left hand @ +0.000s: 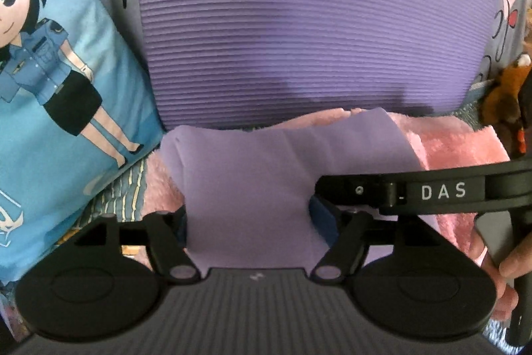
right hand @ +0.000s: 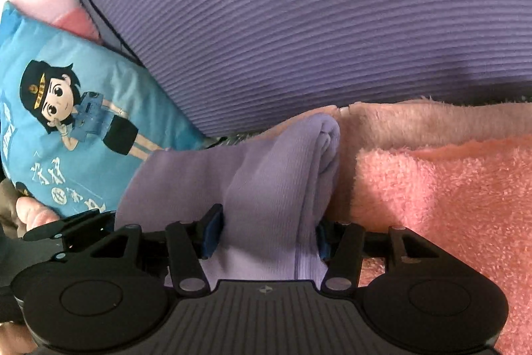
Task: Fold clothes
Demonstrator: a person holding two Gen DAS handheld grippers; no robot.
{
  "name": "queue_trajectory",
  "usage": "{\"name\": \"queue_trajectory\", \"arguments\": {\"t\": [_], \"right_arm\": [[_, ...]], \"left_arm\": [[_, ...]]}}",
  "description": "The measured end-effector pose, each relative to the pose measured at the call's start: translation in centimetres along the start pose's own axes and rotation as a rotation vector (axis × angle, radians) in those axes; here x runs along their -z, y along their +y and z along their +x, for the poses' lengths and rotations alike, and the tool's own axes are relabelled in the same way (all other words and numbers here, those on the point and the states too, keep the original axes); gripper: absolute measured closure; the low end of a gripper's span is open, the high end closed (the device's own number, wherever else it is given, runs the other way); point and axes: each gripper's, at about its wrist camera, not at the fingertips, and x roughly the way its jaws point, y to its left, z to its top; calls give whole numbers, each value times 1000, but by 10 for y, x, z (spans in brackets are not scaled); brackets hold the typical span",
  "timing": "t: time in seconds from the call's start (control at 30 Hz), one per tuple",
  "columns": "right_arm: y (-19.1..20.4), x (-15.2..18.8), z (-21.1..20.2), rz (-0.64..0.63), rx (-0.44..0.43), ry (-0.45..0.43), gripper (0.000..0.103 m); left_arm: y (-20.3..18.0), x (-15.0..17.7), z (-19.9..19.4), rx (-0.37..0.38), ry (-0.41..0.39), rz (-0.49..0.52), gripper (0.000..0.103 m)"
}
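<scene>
A lilac garment (left hand: 246, 182) is bunched between the fingers of my left gripper (left hand: 247, 222), which is shut on it, just above a pink fluffy blanket (left hand: 445, 138). In the right wrist view the same lilac garment (right hand: 266, 175) hangs folded in thick layers, and my right gripper (right hand: 269, 232) is shut on it with its blue pads (right hand: 212, 232) pressed into the cloth. The right gripper's black body (left hand: 442, 190) crosses the left wrist view at the right, close beside the left gripper.
A ribbed purple mat (left hand: 312, 22) fills the space beyond the garment. A blue cushion with a cartoon policewoman (left hand: 50, 88) lies at the left; it also shows in the right wrist view (right hand: 76, 128). A pink towel (right hand: 449, 205) lies at the right. A brown plush toy (left hand: 505, 88) sits far right.
</scene>
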Motion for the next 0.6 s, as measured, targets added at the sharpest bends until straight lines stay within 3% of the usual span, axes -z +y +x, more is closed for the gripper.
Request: {"name": "queue_trajectory", "arguments": {"t": [0.1, 0.2, 0.33, 0.47, 0.6], "right_arm": [[-2, 4, -1, 10, 0, -19, 39], [2, 7, -12, 21, -4, -31, 23], [4, 20, -58, -14, 1, -140, 22], [7, 39, -117, -54, 44, -251, 16], [15, 81, -165, -166, 164, -305, 15]], "left_arm": [[-3, 13, -9, -80, -56, 13, 1], [-3, 19, -36, -141, -129, 38, 0], [-7, 28, -87, -228, -234, 101, 0], [-16, 49, -133, -240, -277, 130, 0], [-42, 83, -166, -181, -305, 102, 0]]}}
